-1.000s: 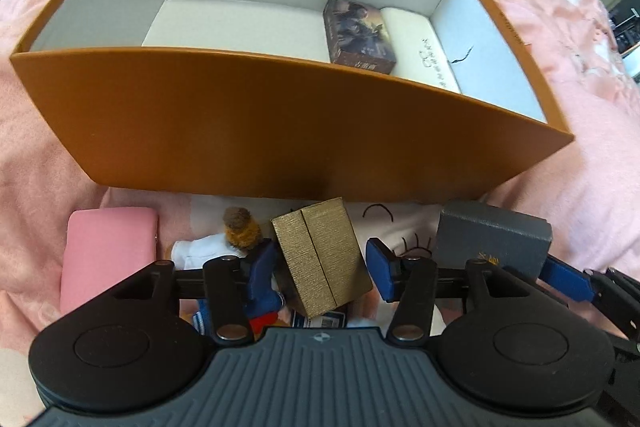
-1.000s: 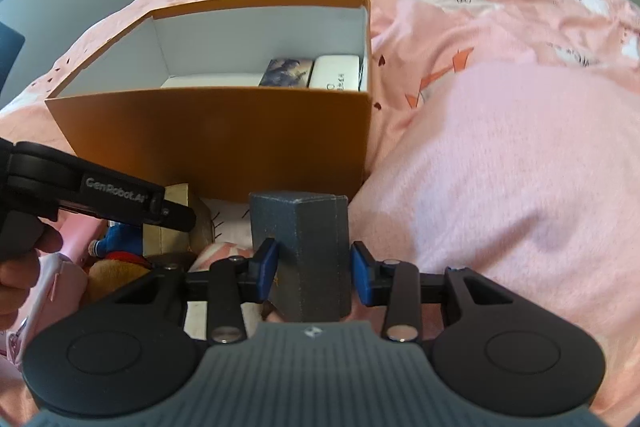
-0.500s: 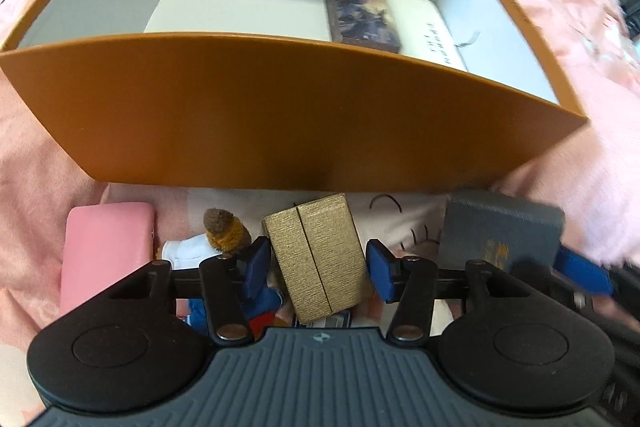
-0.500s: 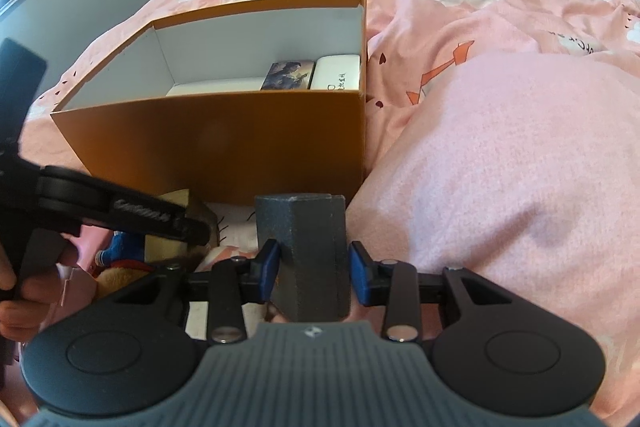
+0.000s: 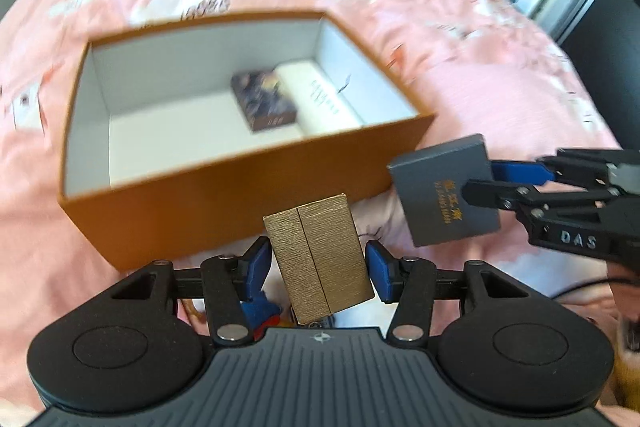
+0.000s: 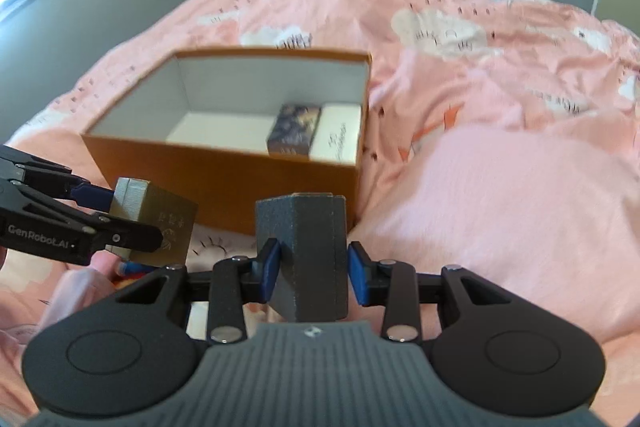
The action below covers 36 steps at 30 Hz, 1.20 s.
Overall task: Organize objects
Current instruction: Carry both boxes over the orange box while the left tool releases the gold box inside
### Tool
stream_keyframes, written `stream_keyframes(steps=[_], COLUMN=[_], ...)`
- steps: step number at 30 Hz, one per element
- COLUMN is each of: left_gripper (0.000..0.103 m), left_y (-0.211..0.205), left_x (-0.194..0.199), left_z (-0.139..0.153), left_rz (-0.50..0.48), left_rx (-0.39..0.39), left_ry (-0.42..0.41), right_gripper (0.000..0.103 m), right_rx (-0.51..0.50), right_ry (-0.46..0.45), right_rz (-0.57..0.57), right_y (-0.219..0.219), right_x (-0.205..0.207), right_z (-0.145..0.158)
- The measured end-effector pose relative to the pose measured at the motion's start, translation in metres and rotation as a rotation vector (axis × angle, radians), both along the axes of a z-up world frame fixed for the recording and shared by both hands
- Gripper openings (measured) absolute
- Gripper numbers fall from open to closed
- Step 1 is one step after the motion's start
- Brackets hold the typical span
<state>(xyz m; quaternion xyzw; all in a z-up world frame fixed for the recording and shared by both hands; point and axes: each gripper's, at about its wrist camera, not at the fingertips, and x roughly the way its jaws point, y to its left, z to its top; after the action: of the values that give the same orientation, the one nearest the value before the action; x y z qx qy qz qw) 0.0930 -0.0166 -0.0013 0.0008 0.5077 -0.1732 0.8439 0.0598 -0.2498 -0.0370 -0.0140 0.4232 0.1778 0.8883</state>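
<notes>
An orange box [image 5: 224, 195] with a white inside stands on the pink bed; it also shows in the right wrist view [image 6: 240, 171]. Inside it, at the right end, lie a dark printed box [image 5: 262, 101] and a white box [image 5: 324, 99]. My left gripper [image 5: 318, 265] is shut on a gold box [image 5: 320, 259] and holds it raised in front of the orange box's near wall. My right gripper [image 6: 314, 265] is shut on a grey box [image 6: 308, 255], raised near the orange box's right corner. The grey box [image 5: 444, 191] with gold lettering also shows in the left wrist view.
A pink quilt with cloud prints [image 6: 500, 187] covers the bed and bulges to the right of the orange box. A small doll in blue and red [image 5: 260, 311] lies under my left gripper. Grey walls and a window stand behind the bed.
Both grippers have risen from the bed with their boxes. The gold box and the grey box are now lifted to about the orange box's rim height. The view looks down into the box.
</notes>
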Motion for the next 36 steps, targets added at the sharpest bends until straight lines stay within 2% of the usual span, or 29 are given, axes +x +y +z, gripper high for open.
stream_keyframes(steps=[9,12,15,18,21,24,29,32,36], left_gripper=[0.058,0.058,0.057,0.057,0.057,0.057,0.056,0.055,0.055], left_y=[0.010,0.007,-0.004,-0.018,-0.032,-0.046,-0.054,-0.057,-0.052], left_x=[0.015,0.027,0.048,0.072,0.094,0.115,0.152,0.171,0.193], left_z=[0.060,0.075,0.079,0.071,0.051,0.032,0.015,0.000,-0.026], left_rz=[-0.045,-0.089,-0.182,-0.324,-0.424,-0.539,-0.675,-0.678,-0.694], left_rx=[-0.079,-0.064,-0.026,0.026,0.076,0.088,-0.017,-0.007,-0.118], left_ry=[-0.122,-0.161,-0.162,-0.133,-0.087,-0.047,0.048,0.101,0.205], right_gripper=[0.038,0.038,0.038,0.038,0.038,0.038,0.038,0.038,0.038], right_rx=[0.062,0.052,0.041,0.032,0.026,0.052,0.071,0.079,0.084], right_ry=[-0.137,-0.168,-0.166,-0.144,-0.112,-0.085,-0.073,-0.066,-0.067], right_rz=[0.032,0.029,0.031,0.027,0.012,0.002,0.001,0.003,0.015], right_y=[0.009,0.015,0.018,0.018,0.015,0.011,0.009,0.011,0.012], right_x=[0.013,0.030,0.049,0.072,0.094,0.112,0.136,0.148,0.160], right_z=[0.063,0.074,0.077,0.073,0.063,0.051,0.037,0.029,0.022])
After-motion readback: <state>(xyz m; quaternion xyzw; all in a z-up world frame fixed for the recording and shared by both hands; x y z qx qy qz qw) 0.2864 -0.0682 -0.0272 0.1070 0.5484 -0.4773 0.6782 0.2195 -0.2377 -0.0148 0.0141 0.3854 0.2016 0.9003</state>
